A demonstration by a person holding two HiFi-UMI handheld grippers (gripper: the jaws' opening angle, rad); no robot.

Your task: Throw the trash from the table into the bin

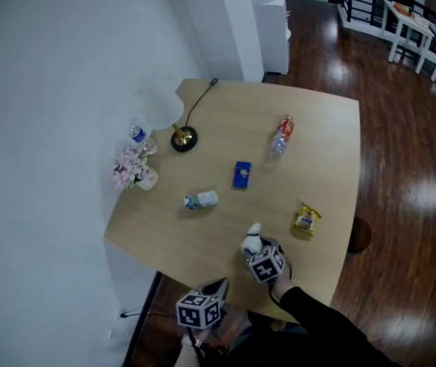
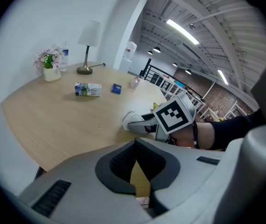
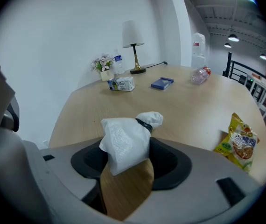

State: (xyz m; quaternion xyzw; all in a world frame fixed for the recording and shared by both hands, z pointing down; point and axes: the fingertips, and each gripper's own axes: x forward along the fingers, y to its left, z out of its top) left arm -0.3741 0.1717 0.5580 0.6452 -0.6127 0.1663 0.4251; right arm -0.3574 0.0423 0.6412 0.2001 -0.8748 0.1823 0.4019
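My right gripper (image 1: pixel 253 245) is over the table's near edge, shut on a white tissue wad (image 3: pixel 126 141) tied with a dark band. The wad fills the gap between the jaws. My left gripper (image 1: pixel 216 286) hangs just off the near edge, left of the right one, shut with nothing in it (image 2: pixel 135 143). On the wooden table (image 1: pixel 325 167) lie a small milk carton (image 1: pixel 201 199), a blue packet (image 1: pixel 242 174), a clear plastic bottle (image 1: pixel 281 136) and a yellow snack bag (image 1: pixel 306 220). No bin shows in any view.
At the table's far left stand a lamp (image 1: pixel 183 138) with its cord, a vase of pink flowers (image 1: pixel 132 167) and a small water bottle (image 1: pixel 138 138). A white wall runs along the left. Dark wooden floor lies to the right, with white furniture (image 1: pixel 413 29) far back.
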